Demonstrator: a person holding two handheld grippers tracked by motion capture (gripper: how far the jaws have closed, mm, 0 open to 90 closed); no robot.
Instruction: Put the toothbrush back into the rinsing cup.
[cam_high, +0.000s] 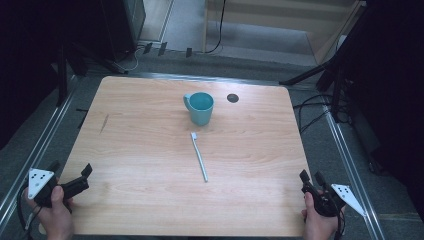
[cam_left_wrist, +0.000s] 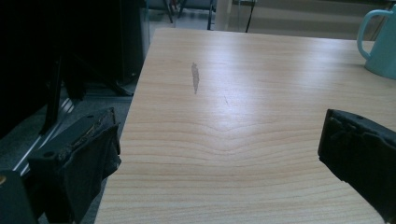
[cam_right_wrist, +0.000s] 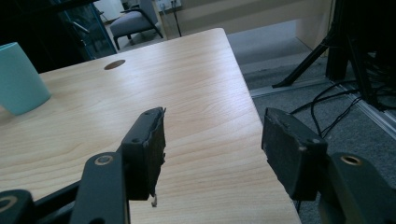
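A teal mug (cam_high: 200, 108) stands upright on the far middle of the wooden table (cam_high: 150, 210), its handle to the left. A pale toothbrush (cam_high: 199, 156) lies flat just in front of it, bristle end toward the mug. My left gripper (cam_high: 71, 175) rests at the table's near left corner, open, nothing between its jaws; the mug (cam_left_wrist: 382, 44) sits at the upper right of the left gripper view. My right gripper (cam_high: 311, 176) rests at the near right corner, also open and empty. The mug (cam_right_wrist: 18, 79) stands far left in the right gripper view.
A small dark round hole (cam_high: 232, 98) sits in the tabletop right of the mug. A grey streak (cam_left_wrist: 195, 77) marks the wood at the left. Metal rails run along both table sides, with tripod legs and cables (cam_high: 320, 105) on the floor at right.
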